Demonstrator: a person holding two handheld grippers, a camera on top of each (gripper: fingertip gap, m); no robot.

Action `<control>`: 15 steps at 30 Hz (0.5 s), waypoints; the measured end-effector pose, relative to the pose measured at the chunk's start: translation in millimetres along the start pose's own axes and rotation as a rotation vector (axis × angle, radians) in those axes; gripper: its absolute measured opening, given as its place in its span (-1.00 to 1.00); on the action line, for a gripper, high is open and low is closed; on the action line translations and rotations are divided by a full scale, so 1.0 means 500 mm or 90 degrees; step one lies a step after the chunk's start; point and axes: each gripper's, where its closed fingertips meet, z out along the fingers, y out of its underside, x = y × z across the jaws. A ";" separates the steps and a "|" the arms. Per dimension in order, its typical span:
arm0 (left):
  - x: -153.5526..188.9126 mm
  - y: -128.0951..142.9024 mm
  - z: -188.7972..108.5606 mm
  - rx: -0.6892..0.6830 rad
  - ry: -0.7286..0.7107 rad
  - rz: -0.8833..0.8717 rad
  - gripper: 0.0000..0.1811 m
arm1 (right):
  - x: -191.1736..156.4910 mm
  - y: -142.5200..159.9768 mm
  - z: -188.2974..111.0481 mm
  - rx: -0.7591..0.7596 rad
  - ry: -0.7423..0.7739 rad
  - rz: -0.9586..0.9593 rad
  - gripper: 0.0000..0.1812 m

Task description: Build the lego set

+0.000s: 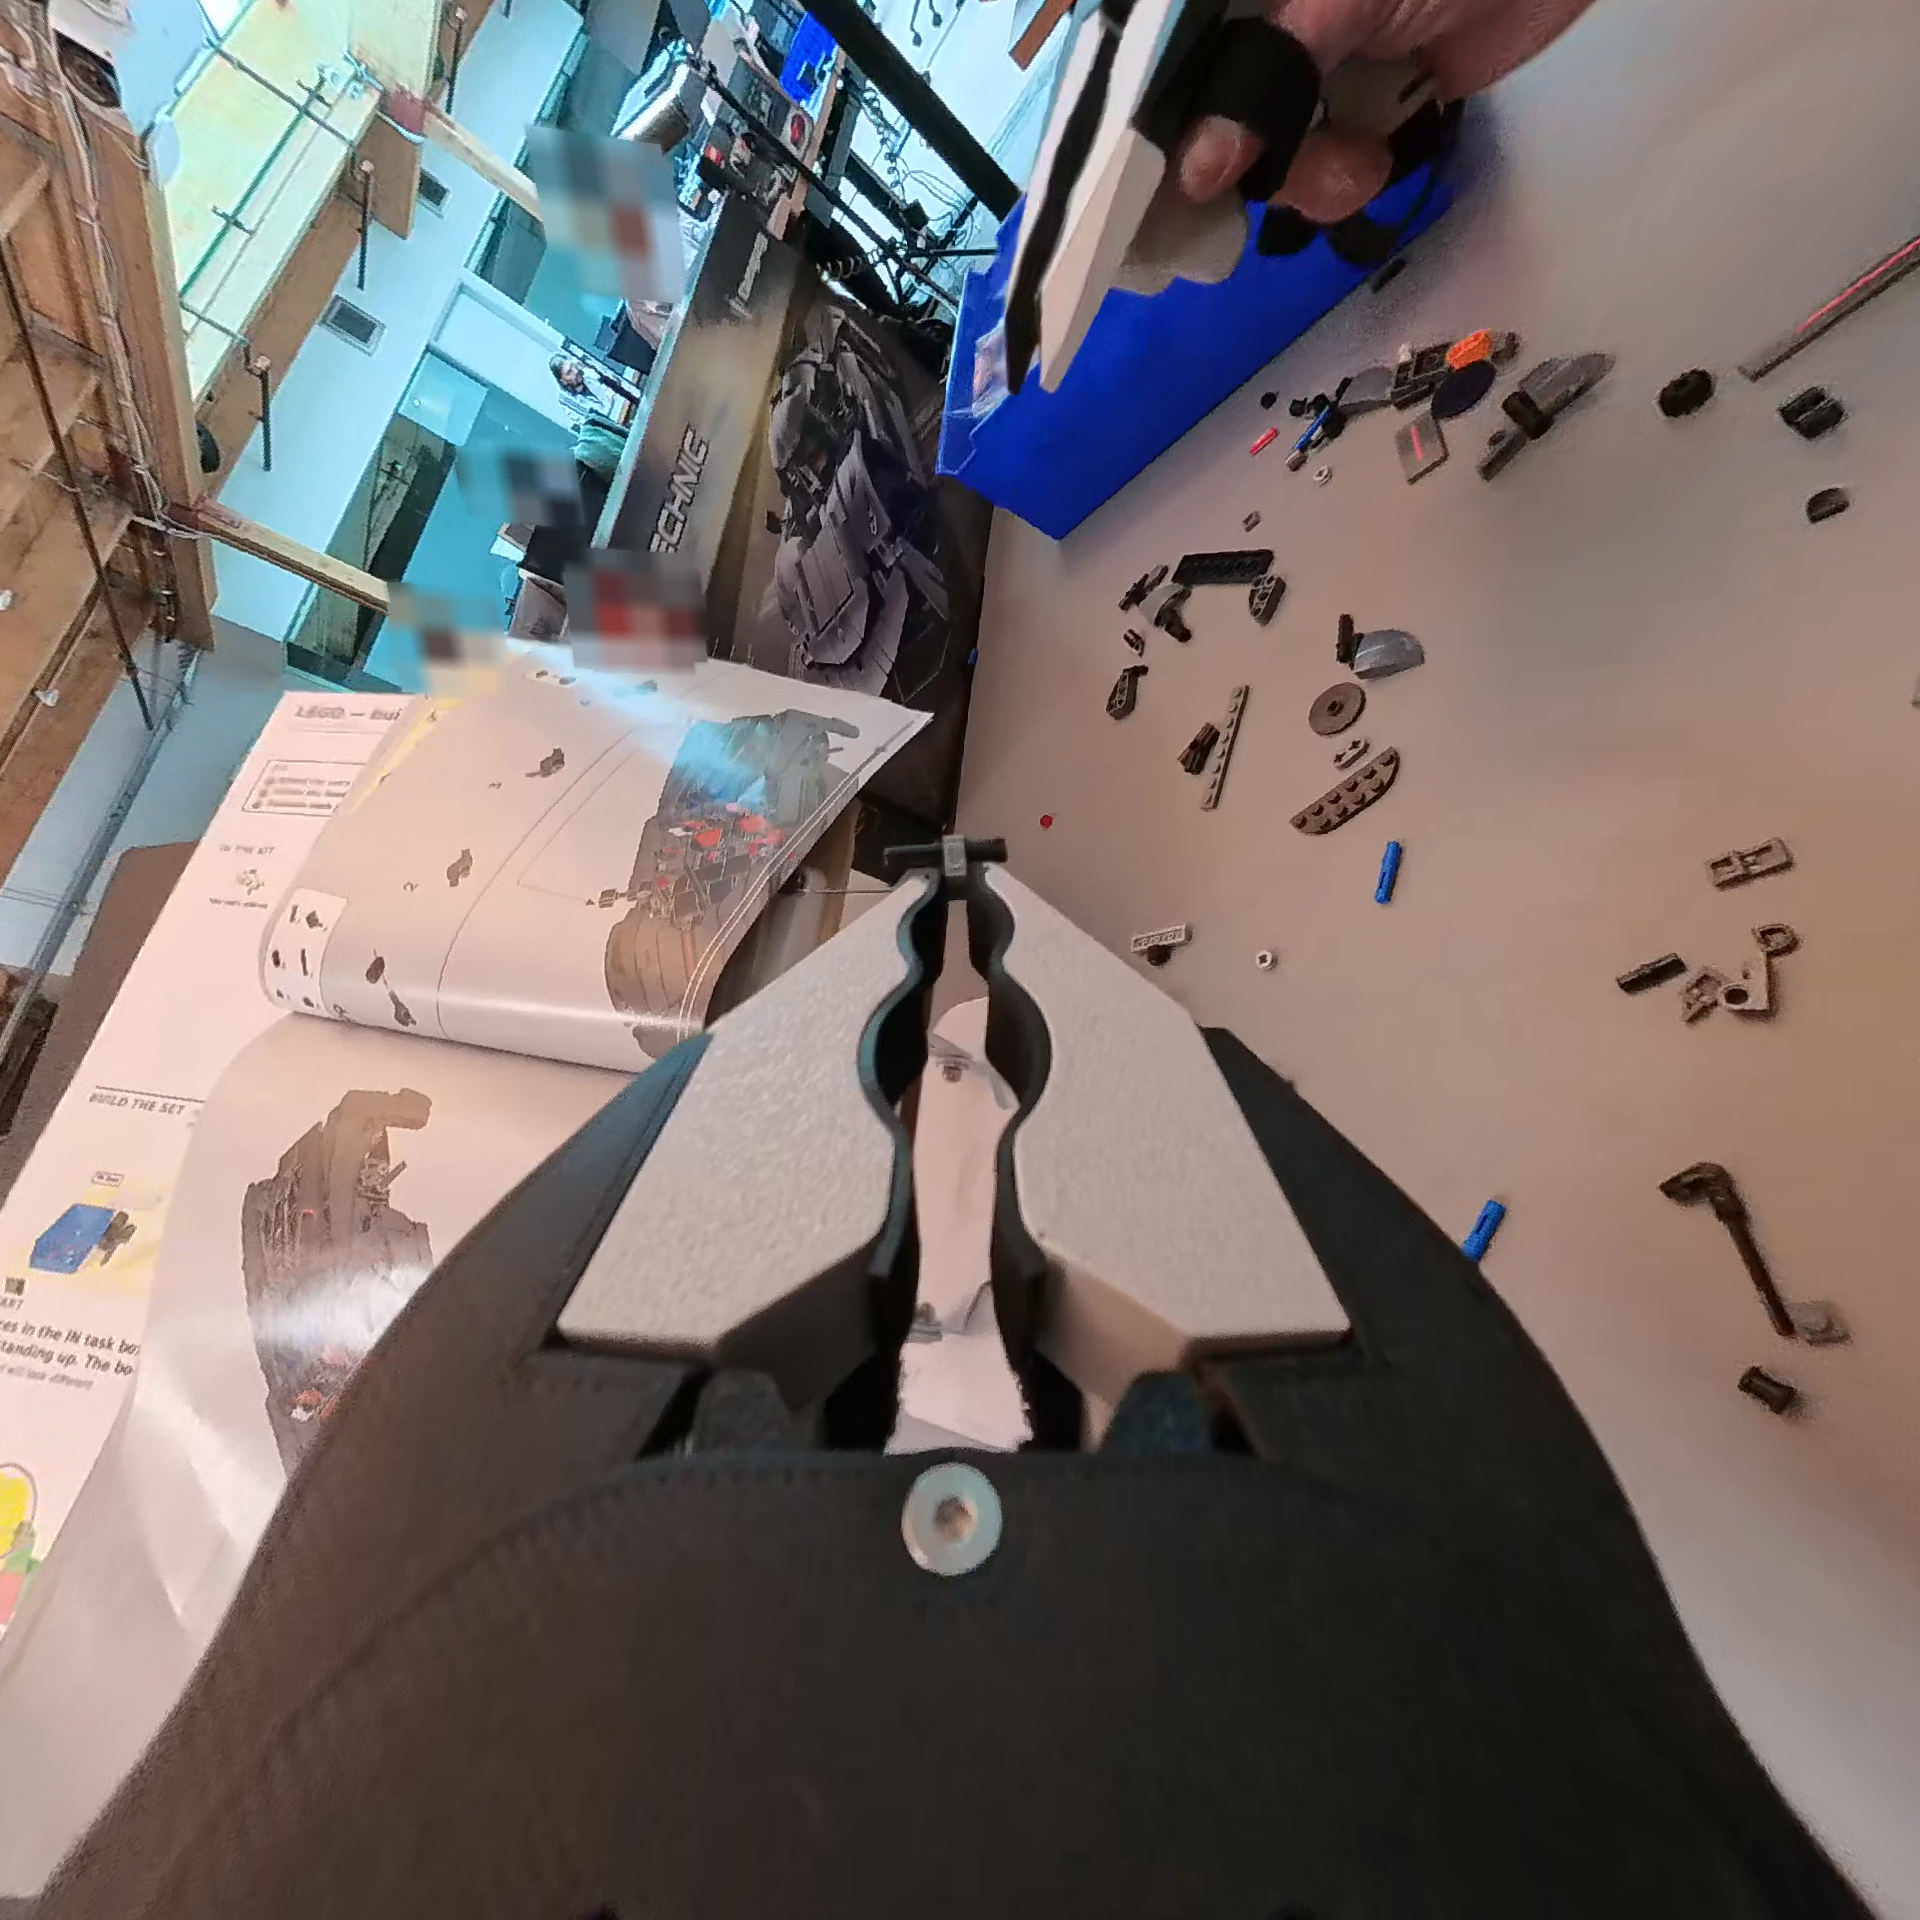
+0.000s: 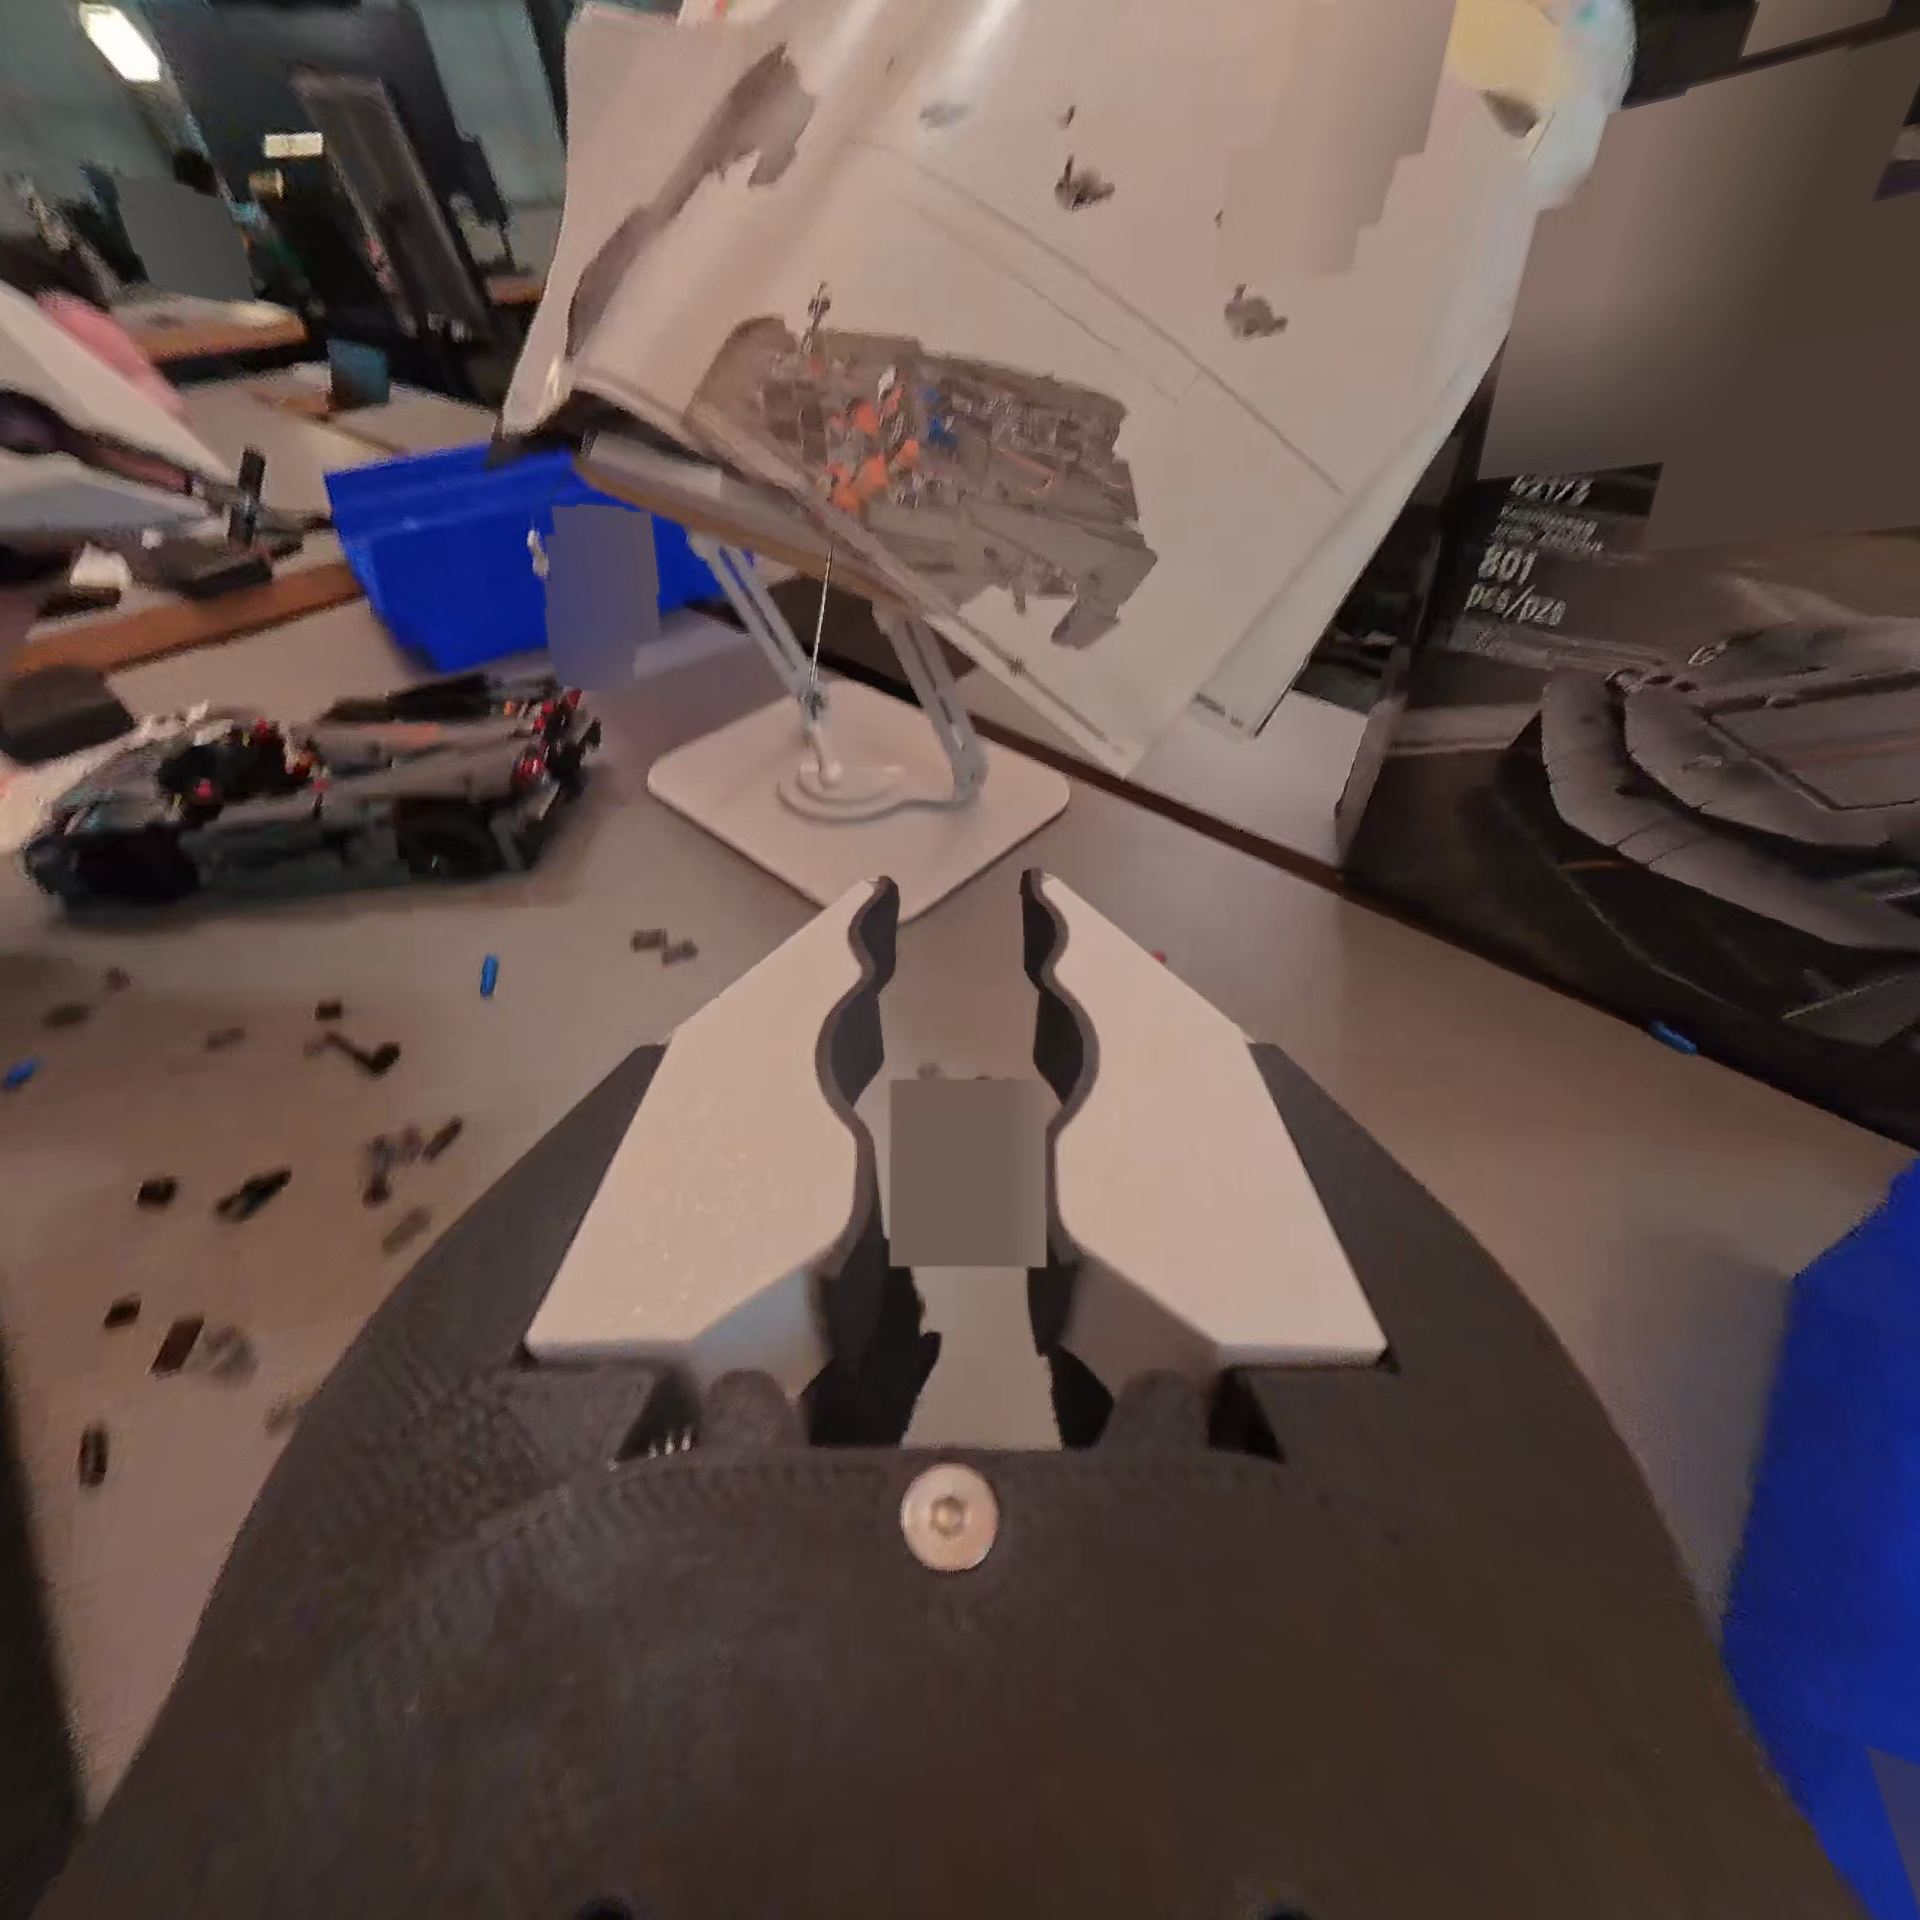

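Lego pin point(image 1: 945, 852), thin, dark, pinched crosswise by left gripper point(image 1: 954, 881).

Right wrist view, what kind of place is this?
Probably a shared workshop or lab: a grey worktable strewn with loose bricks, a blue parts bin, a part-built model car, more benches behind.

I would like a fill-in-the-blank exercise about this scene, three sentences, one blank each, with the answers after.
1. The left hand-held gripper is shut on a small ____ piece.
2. The right hand-held gripper is open and holds ____.
3. The instruction booklet rests on a white ____, not flat on the table.

Missing words: black; nothing; stand
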 end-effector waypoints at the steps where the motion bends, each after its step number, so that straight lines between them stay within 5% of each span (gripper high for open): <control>1: 0.004 -0.004 0.001 0.002 0.005 -0.001 -1.00 | -0.002 0.013 -0.006 -0.022 -0.008 -0.007 -0.77; 10: 0.063 -0.015 0.047 0.018 0.061 0.002 -0.99 | -0.117 0.246 0.102 -0.363 -0.119 -0.132 -0.81; 15: 0.105 -0.009 0.076 -0.002 0.093 0.030 -0.99 | -0.130 0.311 0.136 -0.438 -0.120 -0.145 -0.86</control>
